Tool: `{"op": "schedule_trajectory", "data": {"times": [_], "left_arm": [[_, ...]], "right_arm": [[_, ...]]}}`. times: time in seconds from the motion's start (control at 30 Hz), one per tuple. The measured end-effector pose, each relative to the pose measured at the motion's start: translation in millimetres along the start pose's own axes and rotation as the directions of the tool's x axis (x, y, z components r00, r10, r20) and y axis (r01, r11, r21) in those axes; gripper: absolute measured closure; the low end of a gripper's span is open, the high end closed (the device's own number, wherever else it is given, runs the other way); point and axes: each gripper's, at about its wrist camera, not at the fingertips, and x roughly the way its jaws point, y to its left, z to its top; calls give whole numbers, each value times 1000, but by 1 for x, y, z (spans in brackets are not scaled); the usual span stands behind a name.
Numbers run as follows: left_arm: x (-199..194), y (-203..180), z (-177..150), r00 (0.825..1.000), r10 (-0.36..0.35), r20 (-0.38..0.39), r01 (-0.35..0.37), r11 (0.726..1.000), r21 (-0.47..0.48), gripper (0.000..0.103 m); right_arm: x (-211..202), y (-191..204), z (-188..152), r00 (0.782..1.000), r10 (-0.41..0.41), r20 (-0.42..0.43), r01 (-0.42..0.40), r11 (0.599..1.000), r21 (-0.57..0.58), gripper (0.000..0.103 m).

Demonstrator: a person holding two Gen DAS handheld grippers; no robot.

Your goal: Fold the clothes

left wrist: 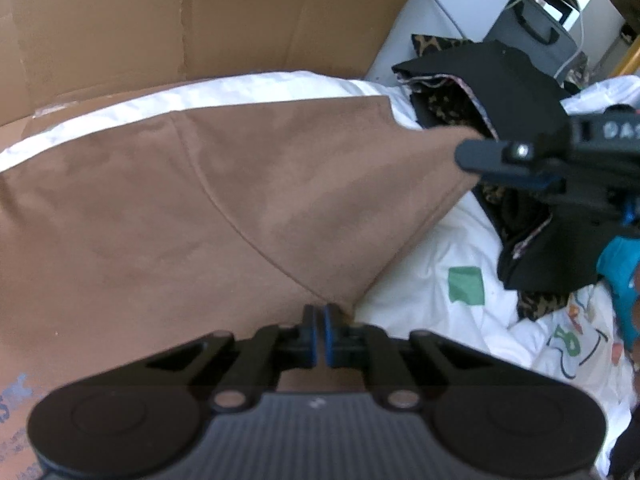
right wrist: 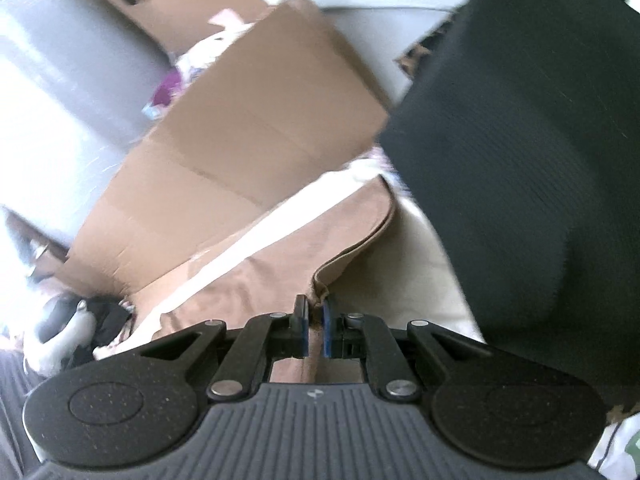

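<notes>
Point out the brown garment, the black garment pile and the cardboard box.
brown garment [left wrist: 192,208], left wrist view, on its broad flat middle.
black garment pile [left wrist: 496,80], left wrist view, on the top black layer.
cardboard box [left wrist: 180,16], left wrist view, on the upright wall panel.

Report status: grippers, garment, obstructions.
Left gripper and right gripper shut on brown garment, stretched between them. Black clothes pile beside it.

Legible markings: few, mostly partial.
Right gripper [left wrist: 480,156] body, at 3 o'clock in left wrist view: white characters, roughly "DA", blurred. White sheet [left wrist: 460,332] at 4 o'clock: colourful print, a green letter like "R". Cardboard [left wrist: 16,420] at 8 o'clock: faint blue print, unreadable. Right wrist view: none legible.
</notes>
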Motion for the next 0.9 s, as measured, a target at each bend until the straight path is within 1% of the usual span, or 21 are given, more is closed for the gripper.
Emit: {"op": "schedule_trajectory", "data": {"times": [0.07, 0.33, 0.47, 0.6, 0.77, 0.83, 0.9], "left_arm": [[2, 1, -1, 1000, -6, -2, 6, 1000, -6, 102], [2, 6, -11, 999, -36, 3, 36, 999, -33, 102], [3, 8, -12, 999, -53, 3, 53, 997, -53, 102], [8, 8, -12, 998, -60, 11, 60, 997, -54, 102], [19, 12, -17, 998, -67, 14, 68, 993, -92, 102], [21, 14, -19, 997, -74, 24, 77, 990, -121, 103], [23, 19, -21, 996, -84, 41, 90, 981, -171, 103]], "right_arm": [[-2, 6, 0, 1000, 21, -9, -22, 999, -41, 99], [-21, 30, -10, 995, 83, -49, -89, 984, -155, 99], [-23, 33, -14, 994, 92, -61, -100, 983, -156, 99], [-21, 34, -14, 992, 104, -74, -115, 981, -156, 99], [-21, 39, -21, 985, 124, -120, -144, 974, -174, 99], [-19, 41, -25, 981, 134, -139, -159, 970, -183, 99], [-18, 43, -30, 977, 141, -162, -171, 966, -192, 99]]}}
